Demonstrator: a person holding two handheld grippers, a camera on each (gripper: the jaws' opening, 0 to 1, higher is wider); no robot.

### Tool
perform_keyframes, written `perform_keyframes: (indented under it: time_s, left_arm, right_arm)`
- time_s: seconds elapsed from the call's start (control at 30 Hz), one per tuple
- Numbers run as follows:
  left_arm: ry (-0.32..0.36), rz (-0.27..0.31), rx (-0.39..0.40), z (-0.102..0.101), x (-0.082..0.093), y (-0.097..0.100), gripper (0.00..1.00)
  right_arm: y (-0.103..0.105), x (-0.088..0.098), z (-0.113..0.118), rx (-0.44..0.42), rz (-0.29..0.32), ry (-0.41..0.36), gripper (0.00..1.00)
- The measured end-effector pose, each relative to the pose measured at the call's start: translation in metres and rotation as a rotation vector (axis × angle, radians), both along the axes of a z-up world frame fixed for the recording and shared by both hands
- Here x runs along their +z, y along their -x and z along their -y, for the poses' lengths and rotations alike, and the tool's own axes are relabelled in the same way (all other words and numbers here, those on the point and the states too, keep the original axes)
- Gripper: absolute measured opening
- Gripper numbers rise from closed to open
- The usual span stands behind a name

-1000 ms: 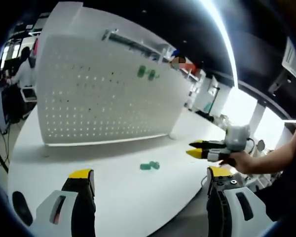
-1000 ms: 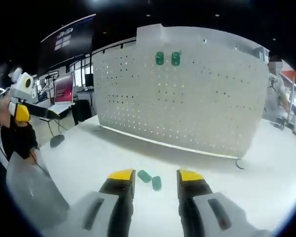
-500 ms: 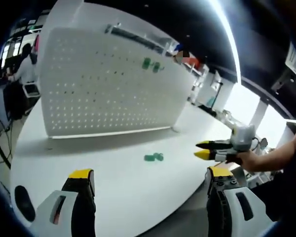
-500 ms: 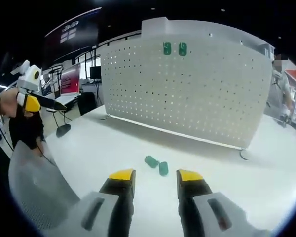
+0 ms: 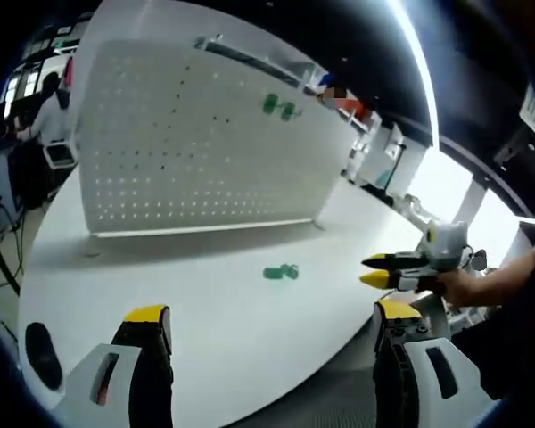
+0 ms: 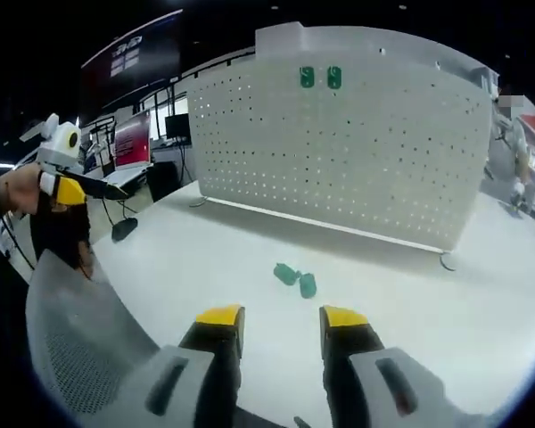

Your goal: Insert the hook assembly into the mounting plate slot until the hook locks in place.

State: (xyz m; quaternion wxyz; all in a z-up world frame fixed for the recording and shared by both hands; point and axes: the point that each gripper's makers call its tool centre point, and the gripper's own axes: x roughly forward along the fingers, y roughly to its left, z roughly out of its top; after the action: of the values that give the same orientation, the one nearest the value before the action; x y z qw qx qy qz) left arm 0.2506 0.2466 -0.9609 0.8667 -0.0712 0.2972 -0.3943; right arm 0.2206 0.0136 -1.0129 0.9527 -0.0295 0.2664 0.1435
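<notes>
A white pegboard plate stands upright on the white table, with two green hooks mounted near its top. Two loose green hooks lie on the table in front of it. My left gripper is open wide at the table's near edge, nothing between its jaws. My right gripper is open with a narrower gap, empty, short of the loose hooks. In the left gripper view the right gripper comes in from the right, held by a hand.
The white table has a curved near edge. A grey mesh chair back sits at lower left in the right gripper view. People, desks and monitors fill the background behind the board.
Both cameras have pulled back from the board: the pegboard and the loose hooks look smaller and farther. The hooks on the table have not moved. Both grippers stay open.
</notes>
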Motion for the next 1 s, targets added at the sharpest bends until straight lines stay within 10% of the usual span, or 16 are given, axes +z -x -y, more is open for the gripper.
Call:
perform_keyframes:
  time_s: [0.53, 1.0]
  left_arm:
    - [-0.055, -0.015, -0.008, -0.002, -0.014, 0.0, 0.95]
    - [-0.048, -0.039, 0.013, -0.002, -0.021, -0.004, 0.95]
  right_arm:
    - [-0.022, -0.004, -0.015, 0.002, -0.065, -0.107, 0.31]
    - [-0.058, -0.061, -0.055, -0.061, -0.153, -0.222, 0.29]
